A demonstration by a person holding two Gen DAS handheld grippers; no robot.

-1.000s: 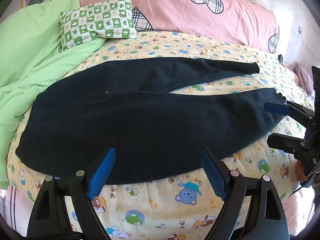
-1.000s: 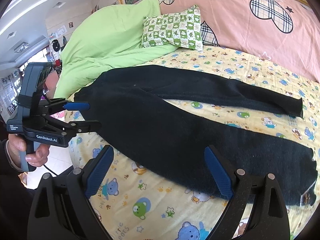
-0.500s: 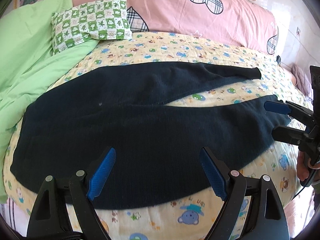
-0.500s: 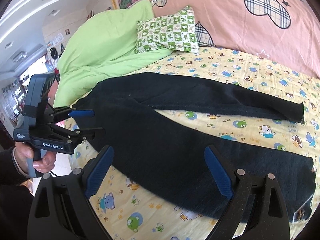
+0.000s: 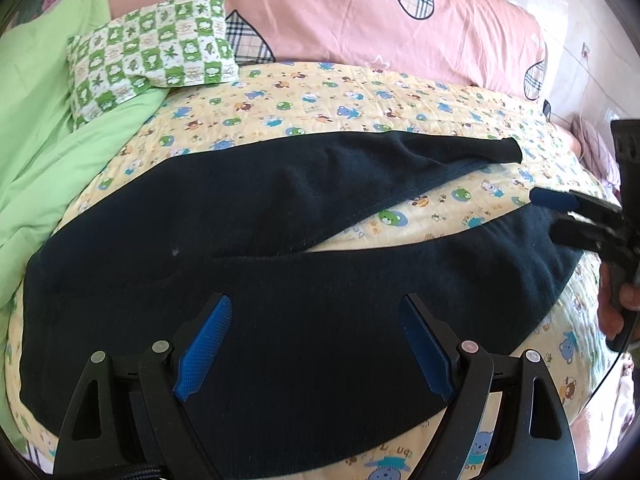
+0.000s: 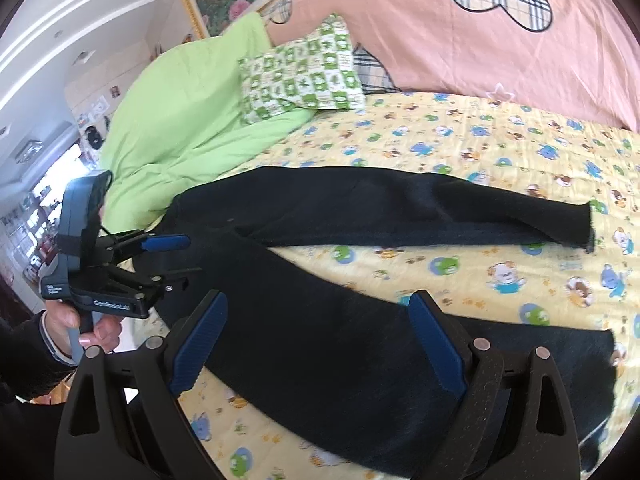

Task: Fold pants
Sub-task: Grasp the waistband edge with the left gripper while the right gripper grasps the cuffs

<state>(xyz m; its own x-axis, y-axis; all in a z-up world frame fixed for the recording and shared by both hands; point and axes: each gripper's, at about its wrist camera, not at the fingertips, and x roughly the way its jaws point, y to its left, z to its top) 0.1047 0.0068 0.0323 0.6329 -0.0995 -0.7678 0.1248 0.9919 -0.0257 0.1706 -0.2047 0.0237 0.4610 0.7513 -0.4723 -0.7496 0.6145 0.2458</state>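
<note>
Dark pants (image 5: pixel 280 280) lie flat across the cartoon-print bedsheet (image 5: pixel 360 92), long axis left-right, waistband left, legs splayed rightward; left gripper (image 5: pixel 316 344) and right gripper (image 6: pixel 316 340) hover above, jaws spread

Your pants (image 5: pixel 280 280) lie spread flat on the bed (image 5: pixel 340 92), waist to your left, legs running right and splitting apart; the far leg sits behind the near one, with bedsheet between them; your left tongs (image 5: pixel 316 344) hover over the near leg, jaws apart; your right tongs (image 6: pixel 316 344) stand over the same leg further right, jaws apart; behind the pants, a pillow (image 5: pixel 152 44) rests on the quilt (image 5: pixel 48 128) at the left.
</note>
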